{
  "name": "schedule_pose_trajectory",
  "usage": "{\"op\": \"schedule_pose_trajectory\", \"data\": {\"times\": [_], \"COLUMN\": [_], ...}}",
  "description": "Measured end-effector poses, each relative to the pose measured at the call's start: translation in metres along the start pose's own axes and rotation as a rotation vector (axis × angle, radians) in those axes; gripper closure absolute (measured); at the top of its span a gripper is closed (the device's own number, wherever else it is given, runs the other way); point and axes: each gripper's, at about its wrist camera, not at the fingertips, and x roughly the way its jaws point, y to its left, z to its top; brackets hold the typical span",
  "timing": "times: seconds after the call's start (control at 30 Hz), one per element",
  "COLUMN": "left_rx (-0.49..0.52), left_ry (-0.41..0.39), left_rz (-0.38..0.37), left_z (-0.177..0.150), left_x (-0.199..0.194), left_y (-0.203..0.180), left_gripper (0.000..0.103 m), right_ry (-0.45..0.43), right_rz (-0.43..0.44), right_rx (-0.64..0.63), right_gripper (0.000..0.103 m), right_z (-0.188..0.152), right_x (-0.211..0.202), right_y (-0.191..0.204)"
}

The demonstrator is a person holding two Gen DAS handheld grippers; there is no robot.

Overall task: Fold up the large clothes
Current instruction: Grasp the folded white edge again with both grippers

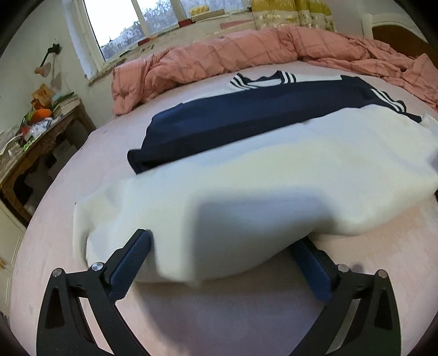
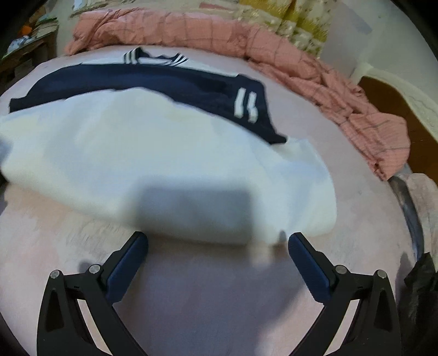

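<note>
A large white and navy garment (image 1: 246, 169) with striped cuffs lies on the pink bed sheet (image 1: 219, 315), its white half folded over the navy part (image 1: 260, 109). My left gripper (image 1: 221, 238) stands wide open at the garment's near edge. The white fold lies loosely between its blue pads and covers the tip of the right finger. In the right wrist view the same garment (image 2: 150, 153) lies just beyond my right gripper (image 2: 217, 236). That gripper is open, with only the bare sheet (image 2: 219, 287) between its fingers (image 2: 128, 263).
A rumpled pink checked duvet (image 1: 219, 57) runs along the far side of the bed and down its right side (image 2: 369, 131). A cluttered wooden side table (image 1: 35, 131) stands at the left under a window (image 1: 123, 24). A dark item (image 2: 421, 287) lies off the bed's right edge.
</note>
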Motion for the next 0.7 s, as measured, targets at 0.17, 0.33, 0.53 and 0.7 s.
{"op": "schedule_pose_trajectory", "data": {"times": [0.17,0.33,0.53,0.7], "left_rx": [0.01,0.197,0.37,0.295], "left_ry": [-0.097,-0.091,-0.113,-0.055], "left_rz": [0.043,0.09,0.053,0.035], "left_z": [0.003,0.004,-0.004,0.001], "left_x": [-0.014,-0.006,-0.012,0.003], "left_y": [0.006,-0.013,-0.023,-0.004], "left_gripper": [0.001,0.001,0.008,0.006], "right_ry": [0.009,-0.012,-0.083,-0.07], "right_rz": [0.032,-0.007,-0.064,-0.03], "right_rx": [0.072,-0.019,-0.213,-0.192], "right_gripper": [0.0,0.001,0.022,0.031], "right_z": [0.003,0.009,0.013,0.017], "right_x": [0.009,0.012,0.01,0.015], "right_y": [-0.019,-0.01,0.016,0.013]}}
